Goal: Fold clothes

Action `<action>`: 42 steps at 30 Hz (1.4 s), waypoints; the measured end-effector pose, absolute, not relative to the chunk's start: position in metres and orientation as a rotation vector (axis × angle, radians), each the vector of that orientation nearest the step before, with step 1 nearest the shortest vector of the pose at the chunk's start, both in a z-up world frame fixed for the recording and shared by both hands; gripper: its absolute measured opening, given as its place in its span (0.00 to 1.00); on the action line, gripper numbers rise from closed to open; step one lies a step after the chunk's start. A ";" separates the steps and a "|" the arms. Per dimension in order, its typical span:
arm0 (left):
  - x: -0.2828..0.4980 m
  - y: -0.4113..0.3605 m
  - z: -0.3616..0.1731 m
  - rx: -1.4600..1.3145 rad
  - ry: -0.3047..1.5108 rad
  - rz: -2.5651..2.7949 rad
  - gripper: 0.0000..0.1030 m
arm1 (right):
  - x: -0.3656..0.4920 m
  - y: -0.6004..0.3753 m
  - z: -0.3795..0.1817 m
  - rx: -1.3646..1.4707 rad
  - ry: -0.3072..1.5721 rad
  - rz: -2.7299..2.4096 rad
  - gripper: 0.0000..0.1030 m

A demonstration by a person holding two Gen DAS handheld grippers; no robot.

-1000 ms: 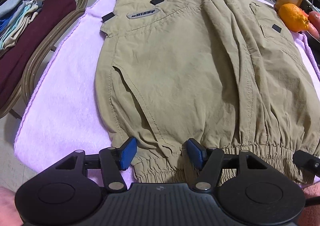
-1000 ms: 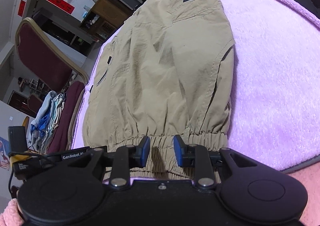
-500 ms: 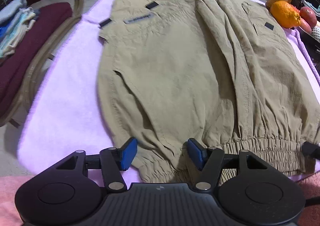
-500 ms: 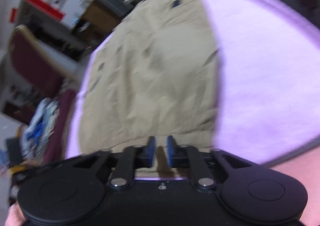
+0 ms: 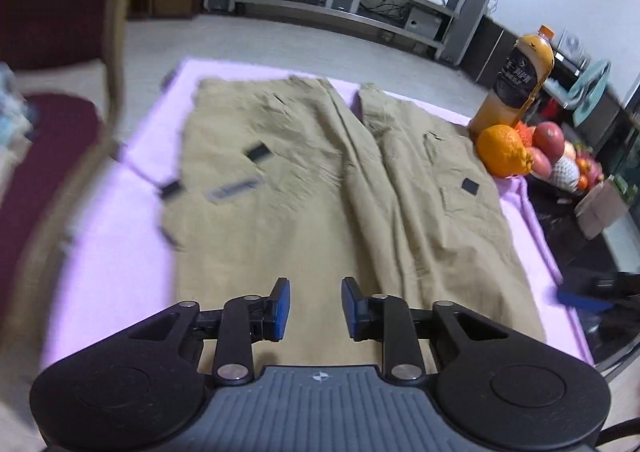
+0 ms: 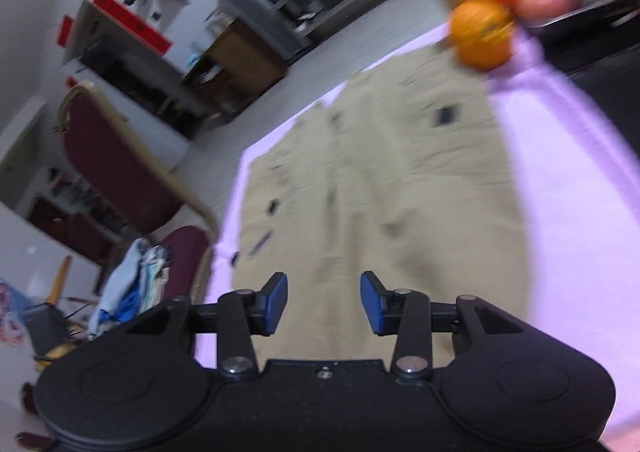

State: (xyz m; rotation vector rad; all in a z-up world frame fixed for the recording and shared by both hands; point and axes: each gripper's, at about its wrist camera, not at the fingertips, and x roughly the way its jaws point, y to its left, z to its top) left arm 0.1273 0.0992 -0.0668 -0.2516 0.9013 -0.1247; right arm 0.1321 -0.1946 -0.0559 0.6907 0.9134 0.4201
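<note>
Khaki trousers (image 5: 320, 211) lie flat on a pink towel (image 5: 112, 252), waist end far, both legs side by side. They also show in the right wrist view (image 6: 392, 203), blurred. My left gripper (image 5: 314, 308) is open and empty, above the near part of the left leg. My right gripper (image 6: 324, 302) is open and empty, above the near part of the trousers. The right gripper's blue fingertips (image 5: 584, 298) show at the right edge of the left wrist view. The trouser cuffs are hidden behind the gripper bodies.
An orange (image 5: 504, 149), a juice bottle (image 5: 516, 83) and a fruit tray (image 5: 560, 159) stand at the far right corner. A maroon chair (image 5: 52, 131) with folded clothes (image 6: 132, 284) stands to the left. A dark table edge (image 5: 592, 252) lies to the right.
Both grippers have risen and tilted up, so the view now reaches the room beyond. The right gripper's jaws, nearly closed half a second ago, have opened wide. The cuffs have dropped out of sight.
</note>
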 end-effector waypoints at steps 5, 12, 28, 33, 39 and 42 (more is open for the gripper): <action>0.144 0.086 -0.110 -0.167 0.988 0.035 0.17 | 0.167 -0.174 -0.158 0.997 1.045 0.421 0.24; 0.149 0.128 -0.109 -0.124 1.007 0.426 0.09 | 0.154 -0.266 -0.174 1.043 0.891 0.088 0.02; 0.199 0.205 -0.084 -0.396 1.039 0.166 0.53 | 0.174 -0.299 -0.087 0.907 0.817 0.095 0.47; 0.218 0.199 -0.099 -0.361 1.042 0.123 0.54 | 0.179 -0.302 -0.123 0.903 0.857 0.056 0.45; 0.234 0.181 -0.116 -0.347 1.089 0.083 0.32 | 0.183 -0.320 -0.135 0.862 0.840 -0.010 0.38; 0.235 0.168 -0.116 -0.284 1.076 0.074 0.14 | 0.194 -0.329 -0.143 0.857 0.855 -0.025 0.37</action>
